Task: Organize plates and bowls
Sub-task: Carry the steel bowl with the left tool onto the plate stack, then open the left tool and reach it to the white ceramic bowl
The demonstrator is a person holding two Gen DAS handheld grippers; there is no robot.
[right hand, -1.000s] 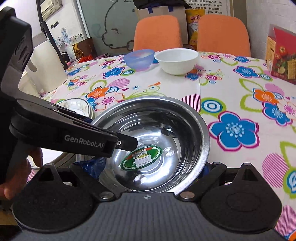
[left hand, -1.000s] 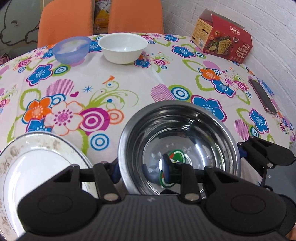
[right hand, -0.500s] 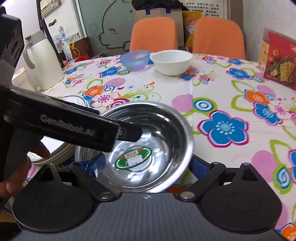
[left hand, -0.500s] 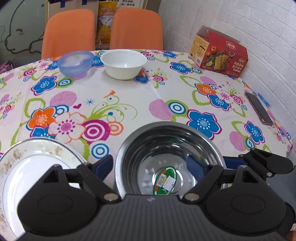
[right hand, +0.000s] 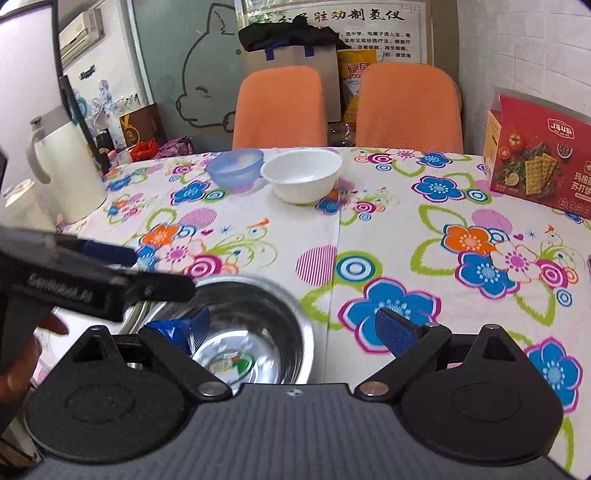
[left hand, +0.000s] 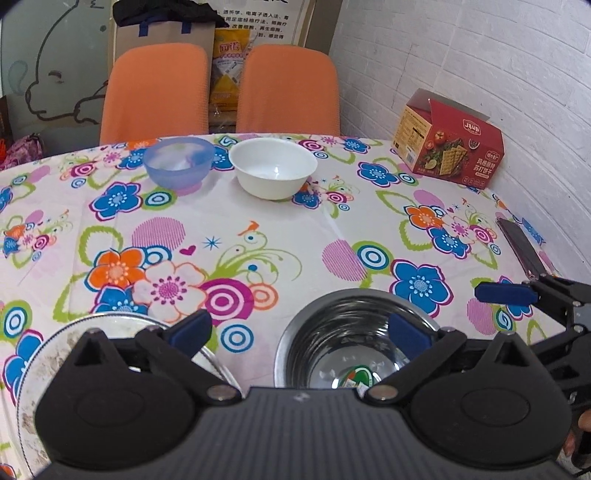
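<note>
Black left gripper (left hand: 299,332), blue finger pads (left hand: 192,331), silver pivot screws, ribbed grey housing

"GenRobot.AI" in white letters, blurred, on side of left gripper (right hand: 107,291), seen from right wrist view. Red cracker box (left hand: 448,147) carries white Chinese text and a small logo, too small to read. Wall poster (right hand: 334,26) has a Chinese heading in dark characters plus smaller lines. Yellow bag (left hand: 229,55) between chairs shows Chinese characters. Steel bowl (left hand: 347,354) has green sticker, text illegible.

Two forward wrist views, shared table (left hand: 295,236)
</note>
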